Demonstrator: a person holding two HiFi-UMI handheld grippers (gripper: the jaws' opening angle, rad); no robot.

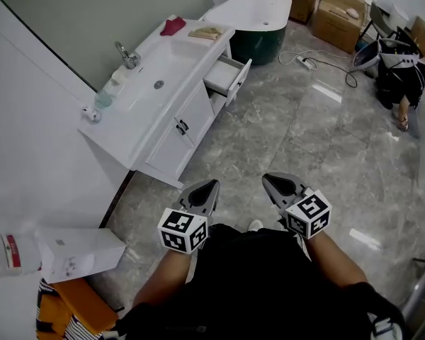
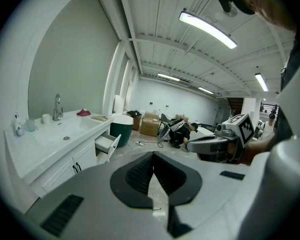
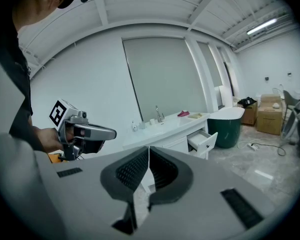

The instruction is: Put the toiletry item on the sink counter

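Toiletry bottle (image 1: pixel 92 113) stands at the near end of the white counter (image 1: pixel 171 61), in the head view's upper left, with a teal cup (image 1: pixel 104 99) just beside it. A white tub (image 1: pixel 251 13) sits past the counter's far end at top centre. One drawer (image 1: pixel 227 76) below the counter hangs open. At lower centre, well apart from the counter, the left gripper (image 1: pixel 211 187) and right gripper (image 1: pixel 268 180) have their jaws closed together, holding nothing. A red cloth (image 1: pixel 173 26) lies at the counter's far end.
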